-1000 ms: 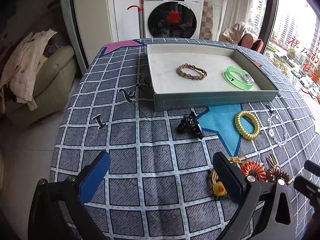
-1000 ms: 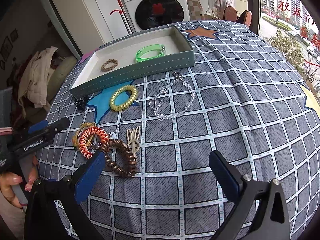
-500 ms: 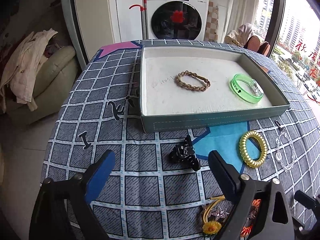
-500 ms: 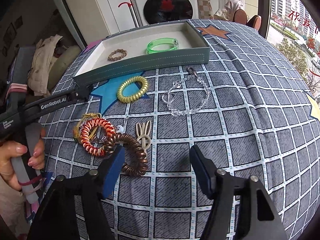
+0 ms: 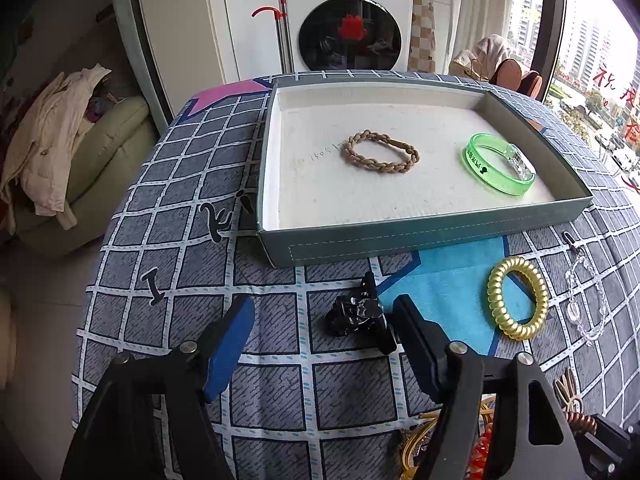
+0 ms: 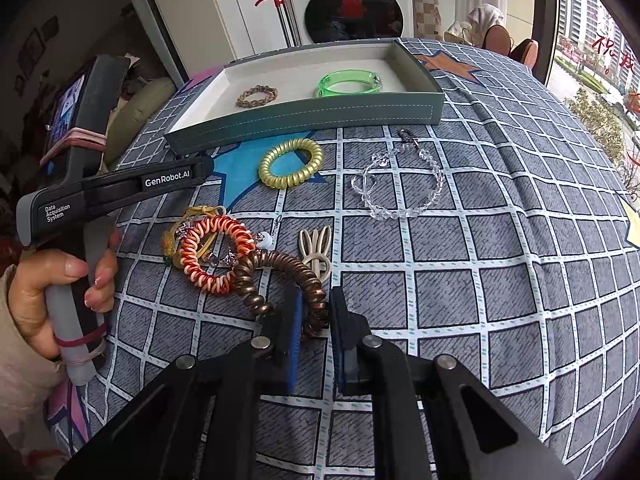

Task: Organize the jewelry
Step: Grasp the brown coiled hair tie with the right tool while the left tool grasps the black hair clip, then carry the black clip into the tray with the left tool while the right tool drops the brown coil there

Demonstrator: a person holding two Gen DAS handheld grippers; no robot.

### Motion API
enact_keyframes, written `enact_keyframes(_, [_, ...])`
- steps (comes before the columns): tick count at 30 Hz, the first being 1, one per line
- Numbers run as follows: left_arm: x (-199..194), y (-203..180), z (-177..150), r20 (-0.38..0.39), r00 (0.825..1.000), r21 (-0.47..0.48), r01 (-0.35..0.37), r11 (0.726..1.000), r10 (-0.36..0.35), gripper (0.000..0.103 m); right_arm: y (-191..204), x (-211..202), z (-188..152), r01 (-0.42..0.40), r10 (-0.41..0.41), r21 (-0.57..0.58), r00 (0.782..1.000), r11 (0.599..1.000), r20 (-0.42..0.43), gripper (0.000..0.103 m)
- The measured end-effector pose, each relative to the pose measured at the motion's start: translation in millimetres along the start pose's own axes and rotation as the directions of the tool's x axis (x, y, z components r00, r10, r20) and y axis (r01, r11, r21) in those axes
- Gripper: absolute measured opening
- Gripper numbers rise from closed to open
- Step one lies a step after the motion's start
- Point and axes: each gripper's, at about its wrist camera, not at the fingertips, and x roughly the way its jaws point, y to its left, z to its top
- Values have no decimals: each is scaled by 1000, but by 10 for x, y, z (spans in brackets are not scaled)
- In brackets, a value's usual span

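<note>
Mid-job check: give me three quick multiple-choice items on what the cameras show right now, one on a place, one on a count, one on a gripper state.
1. Where does the black hair claw lie?
A. Inside the tray
B. On the cloth in front of the tray, between the open fingers of the left gripper
C. On the washing machine

2. How many pieces lie in the tray?
A. Two
B. Four
C. None

3. What is the right gripper doing?
A. Wide open over bare cloth
B. Holding the gold coil tie
C. Shut on the brown coil hair tie

Answers: 1 B, the claw sits on the cloth short of the tray's near wall. 2 A, only the braided bracelet and the green bangle are inside. 3 C, both pads pinch the brown coil's near loop.
</note>
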Motion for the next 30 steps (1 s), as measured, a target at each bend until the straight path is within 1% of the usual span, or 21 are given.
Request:
enact_keyframes(1, [-6, 9, -2, 1, 1000, -1, 5, 1000, -5, 80, 8, -13, -2, -2, 2, -3, 1000, 1000, 4, 13])
enact_keyframes(3, [-15, 23, -6, 4, 1000, -7, 24, 1000, -24, 67, 23, -42, -2, -3, 3, -9, 1000, 1000, 12, 13])
enact_keyframes(4, [-23, 28, -5, 7, 999, -7, 38, 999, -38, 49, 24, -60, -2, -5, 5, -10, 1000, 1000, 15, 13])
enact_keyframes(5, [-29, 24, -4, 9, 999, 2, 37, 999, -37, 45, 21, -77, 2, -8, 8, -10, 1000, 1000, 18, 13])
enact_keyframes(6, [-31, 19, -8, 9, 999, 9, 41, 999, -41, 45, 17, -100, 7, -13, 13, -7, 1000, 1000, 22, 13])
enact_keyframes(9, [-66, 44, -36, 10, 996, 11, 86, 996, -86, 45, -11, -175, 36, -24, 24, 3, 999, 1000, 41, 13])
enact_keyframes(17, [-428, 126, 20, 73, 987, 17, 140, 990, -140, 45, -144, -360, 227, -56, 52, 43, 994, 997, 97, 13])
enact_keyframes(21, [-599, 164, 151, 96, 982, 14, 159, 987, -160, 45, -204, -443, 450, -67, 61, 47, 990, 997, 126, 13])
enact_keyframes(25, [-723, 246, 350, 122, 979, 1, 166, 986, -165, 45, -253, -494, 740, -63, 57, 34, 986, 997, 157, 13])
enact_keyframes(30, [-787, 304, 655, 154, 977, 5, 149, 989, -148, 45, -320, -495, 1133, -83, 74, 44, 981, 996, 181, 13])
